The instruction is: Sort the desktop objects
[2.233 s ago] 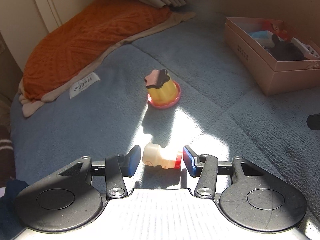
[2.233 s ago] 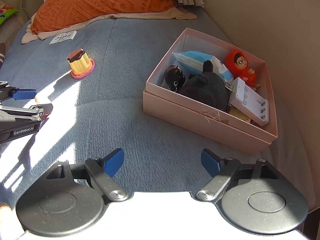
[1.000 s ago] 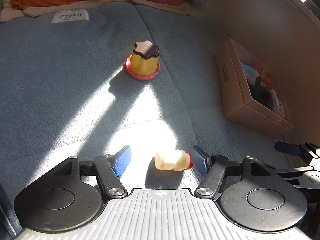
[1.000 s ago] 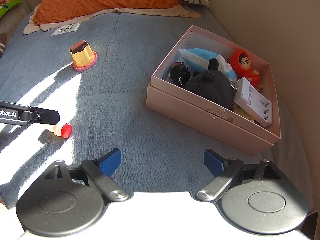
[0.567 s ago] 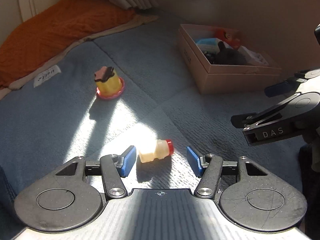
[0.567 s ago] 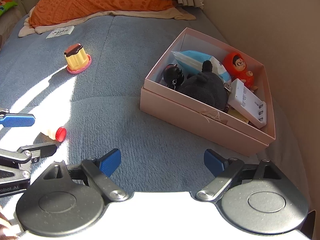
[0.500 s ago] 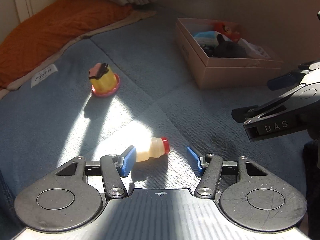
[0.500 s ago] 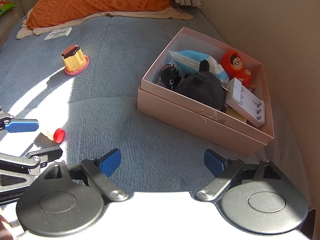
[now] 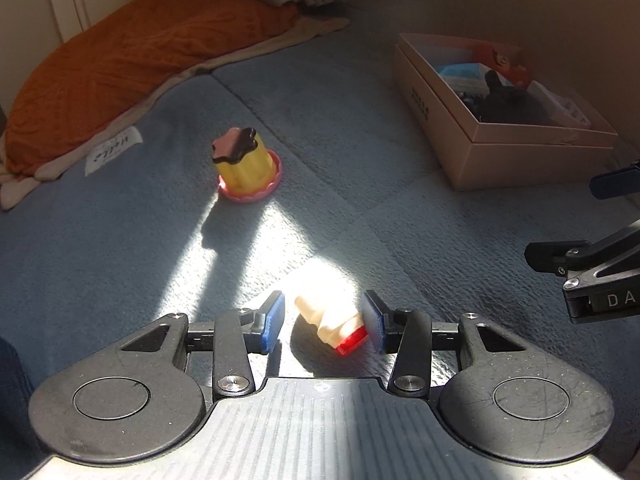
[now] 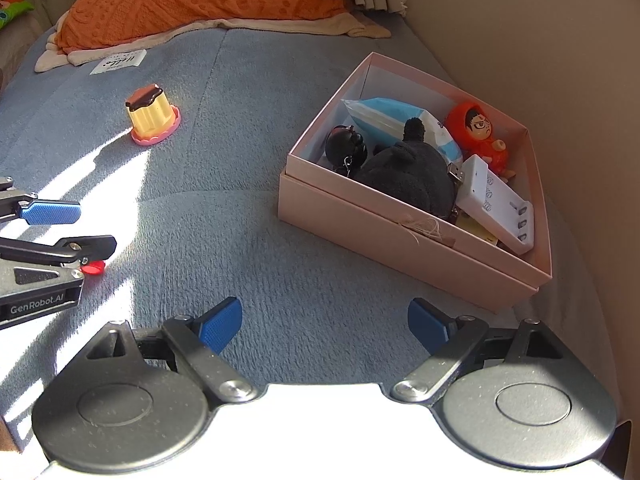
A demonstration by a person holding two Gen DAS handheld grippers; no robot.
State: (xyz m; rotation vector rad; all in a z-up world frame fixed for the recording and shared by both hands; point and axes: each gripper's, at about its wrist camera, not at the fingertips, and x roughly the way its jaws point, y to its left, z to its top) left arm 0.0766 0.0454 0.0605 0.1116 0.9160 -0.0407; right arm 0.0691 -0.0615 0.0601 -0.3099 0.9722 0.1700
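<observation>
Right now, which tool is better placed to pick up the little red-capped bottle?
Left. The left tool already straddles the bottle, which lies on its side between the open fingers with its cap near the right pad. The right tool is open over bare blanket, off to the side near the pink box.

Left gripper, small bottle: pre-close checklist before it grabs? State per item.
1. Small bottle between the left gripper pads: ok, it lies on its side in the gap.
2. Jaws open enough: ok, a gap shows at the left pad; the red cap sits at the right pad.
3. Bottle squared to the pads: not ok, it lies diagonally, cap toward the camera.
4. Firm contact yet: cannot tell whether the cap touches the right pad.
5. Pink box open with room: ok for open; free space cannot tell, it already holds several items.
6. Right gripper out of the way: ok, open, empty, off to the side.
</observation>
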